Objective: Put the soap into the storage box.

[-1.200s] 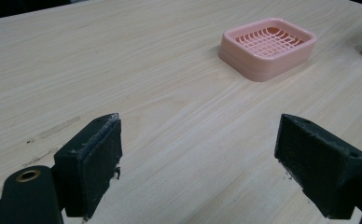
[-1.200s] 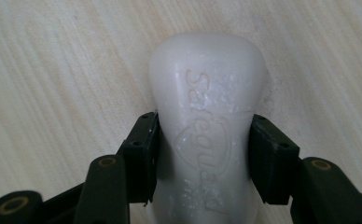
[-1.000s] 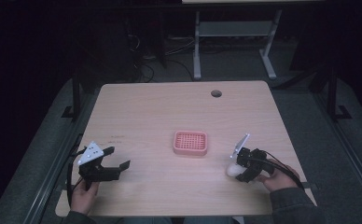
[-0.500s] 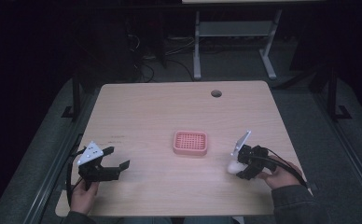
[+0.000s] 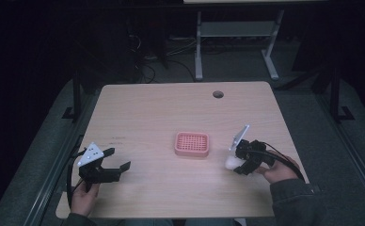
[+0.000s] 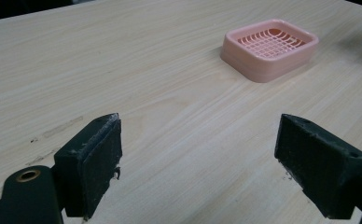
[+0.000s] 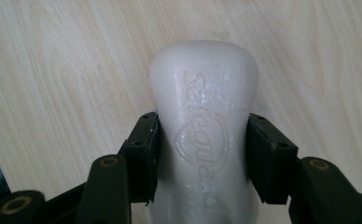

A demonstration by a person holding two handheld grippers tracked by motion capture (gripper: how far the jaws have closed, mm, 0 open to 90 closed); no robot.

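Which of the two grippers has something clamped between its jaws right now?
The right gripper: its jaws press both sides of the white soap bar. The left gripper stands open over bare table.

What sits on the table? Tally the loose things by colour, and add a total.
Pink: 1, the soap dish
White: 1, the soap bar, clamped in the right tongs
Total: 2
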